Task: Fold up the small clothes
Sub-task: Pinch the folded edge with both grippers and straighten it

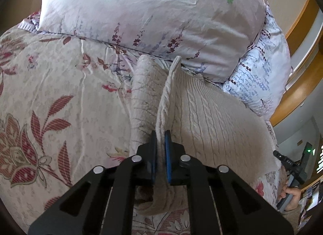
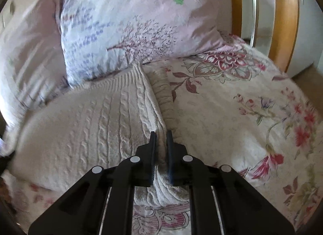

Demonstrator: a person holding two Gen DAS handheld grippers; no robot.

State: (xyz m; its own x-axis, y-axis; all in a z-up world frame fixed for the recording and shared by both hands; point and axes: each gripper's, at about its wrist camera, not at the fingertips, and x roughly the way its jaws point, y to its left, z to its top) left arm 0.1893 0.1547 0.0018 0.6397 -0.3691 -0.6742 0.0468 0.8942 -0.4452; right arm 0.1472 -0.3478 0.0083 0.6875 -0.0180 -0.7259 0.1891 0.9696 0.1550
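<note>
A cream cable-knit sweater (image 1: 212, 109) is lying spread across a floral bedspread (image 1: 50, 93), its far ribbed edge reaching up against the pillows (image 1: 141, 13). Along each side a fold of the knit is standing up in a raised ridge, and a sleeve is lying alongside the ridge, running toward the pillows.

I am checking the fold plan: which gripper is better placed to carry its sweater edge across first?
Neither clearly: left gripper and right gripper each pinch a side edge of the sweater, with its body between them.
</note>
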